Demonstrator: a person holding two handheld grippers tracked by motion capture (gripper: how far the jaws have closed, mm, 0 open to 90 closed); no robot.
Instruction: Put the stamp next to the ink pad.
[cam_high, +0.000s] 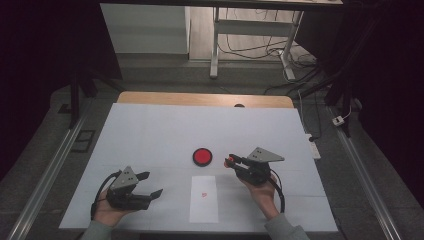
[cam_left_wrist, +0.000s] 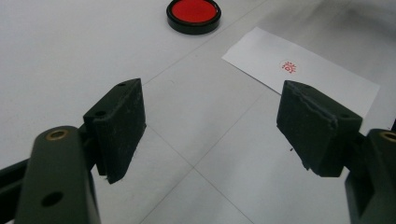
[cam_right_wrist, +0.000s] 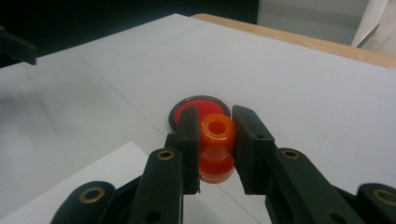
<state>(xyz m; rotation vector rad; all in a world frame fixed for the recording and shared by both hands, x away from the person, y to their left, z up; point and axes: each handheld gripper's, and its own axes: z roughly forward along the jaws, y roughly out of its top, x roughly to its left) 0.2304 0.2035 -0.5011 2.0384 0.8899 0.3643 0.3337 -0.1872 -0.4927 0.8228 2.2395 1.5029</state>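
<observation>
Fingers (cam_right_wrist: 245, 140) of the right gripper (cam_right_wrist: 215, 151) are clamped on an orange stamp (cam_right_wrist: 216, 144), one pad on each side of its narrow waist, so it is firmly held. Seen in the right gripper view, the stamp's long axis runs along the fingers, its round hollow end facing the camera. Just beyond it lies the red ink pad (cam_right_wrist: 198, 103) in its black dish; in the high view the right gripper (cam_high: 231, 161) sits just to the right of the ink pad (cam_high: 202, 156), with bare counter between them. The right hand is by far the nearer to the pad.

The left gripper (cam_left_wrist: 210, 130) stands wide open with nothing between its fingers (cam_left_wrist: 119, 126), resting low at the near left of the counter (cam_high: 150, 135). A white paper slip (cam_high: 204, 199) lies between the two hands, already bearing a small red mark (cam_left_wrist: 290, 66). Nothing blocks the way from stamp to ink pad or to paper. The next move probably turns on which of the two the stamp goes to.
</observation>
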